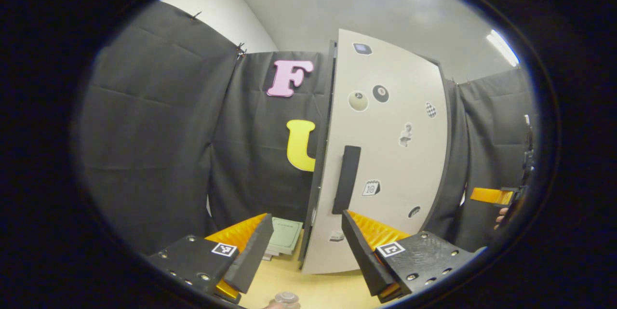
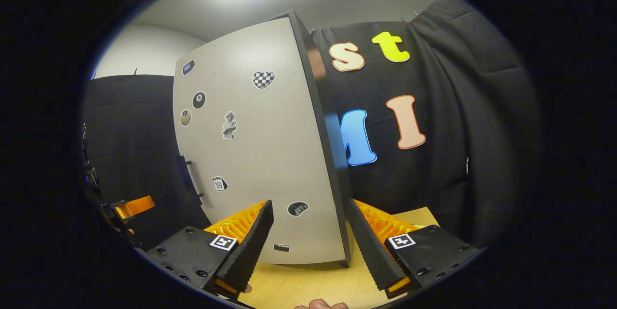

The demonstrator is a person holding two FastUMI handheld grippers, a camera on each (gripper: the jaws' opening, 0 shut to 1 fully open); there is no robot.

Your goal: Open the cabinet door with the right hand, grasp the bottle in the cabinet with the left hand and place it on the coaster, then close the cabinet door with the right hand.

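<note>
A: Start at the fingers. How do they stand?

B: In the left gripper view the left gripper (image 1: 304,246) has its fingers apart, nothing between them. Just past the tips stands the cabinet door (image 1: 385,154), shut as far as I can tell, with its dark upright handle (image 1: 347,179) right ahead of the gap.

A: And the other one?

B: In the right gripper view the right gripper (image 2: 308,241) is also spread wide and holds nothing. It faces the same door (image 2: 255,154) from the other side, near the cabinet's dark side wall (image 2: 332,145); the handle (image 2: 191,181) sits at the door's far edge from here.

A: What is in the cabinet?

B: I cannot tell; the door hides the inside. A rounded clear top, perhaps the bottle (image 1: 285,298), shows at the bottom edge of the left gripper view, on the table (image 1: 318,287), below the fingers.

A: Anything else on the table?

B: A flat pale green piece (image 1: 284,235), maybe the coaster, lies on the wood just left of the cabinet. The door carries several small stickers (image 1: 381,93).
</note>
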